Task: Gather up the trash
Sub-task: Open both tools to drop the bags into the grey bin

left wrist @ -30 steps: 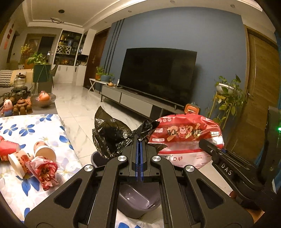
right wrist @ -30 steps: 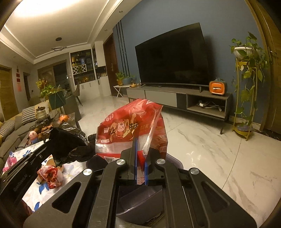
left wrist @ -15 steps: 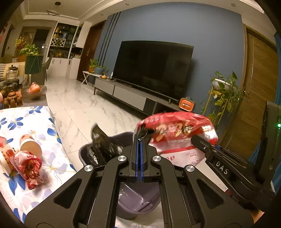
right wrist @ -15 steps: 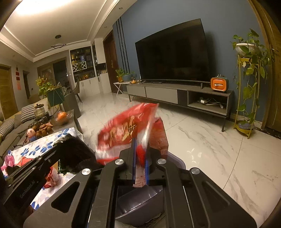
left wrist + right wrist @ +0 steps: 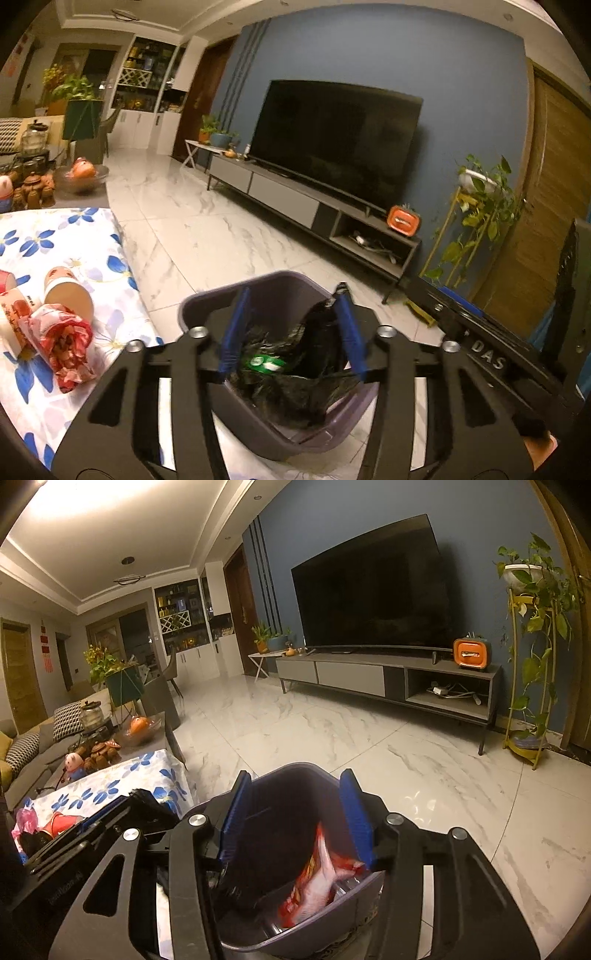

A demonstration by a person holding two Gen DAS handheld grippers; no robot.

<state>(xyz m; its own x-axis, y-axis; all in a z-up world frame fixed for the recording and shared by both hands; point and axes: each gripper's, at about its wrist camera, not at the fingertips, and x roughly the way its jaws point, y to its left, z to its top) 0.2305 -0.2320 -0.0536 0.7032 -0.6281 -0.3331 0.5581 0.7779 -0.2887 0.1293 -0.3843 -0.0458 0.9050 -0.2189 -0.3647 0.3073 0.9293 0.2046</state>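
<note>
Grippers, two, black frames with blue pads. Left gripper (image 5: 291, 328): jaws spread wide, gripping nothing, poised over the bin; a tip of black film touches its right pad (image 5: 349, 332). Right gripper (image 5: 297, 814): jaws likewise spread, empty, also above the bin. Bin (image 5: 258, 291), one: grey-purple plastic, rounded-rectangular mouth, smooth walls, standing on the floor just beside the table edge. Black bag (image 5: 295, 373), one: thin crinkled film, blurred, lying inside the bin with a peak rising at 1 o'clock; a small green-and-white label (image 5: 264, 362) shows on it. Red bag (image 5: 317, 877), one: glossy red-and-white printed wrapper, motion-blurred, inside the bin at its 4 o'clock side in the right wrist view. Table (image 5: 88, 236), one: covered in a white cloth with blue flower print, at 9 o'clock of the bin. Paper cups (image 5: 64, 291), at least two, lying on their sides on the cloth, cream with red print, open mouths facing the camera; further ones at the frame edge cannot be counted. Red wrapper (image 5: 64, 339), one: crumpled, floral-patterned, touching the cups at their 6 o'clock. Floor (image 5: 332, 731): polished white marble-look tiles with grey veining. Television (image 5: 373, 590), one: large, dark, flat, at 12 o'clock on a blue wall.
</note>
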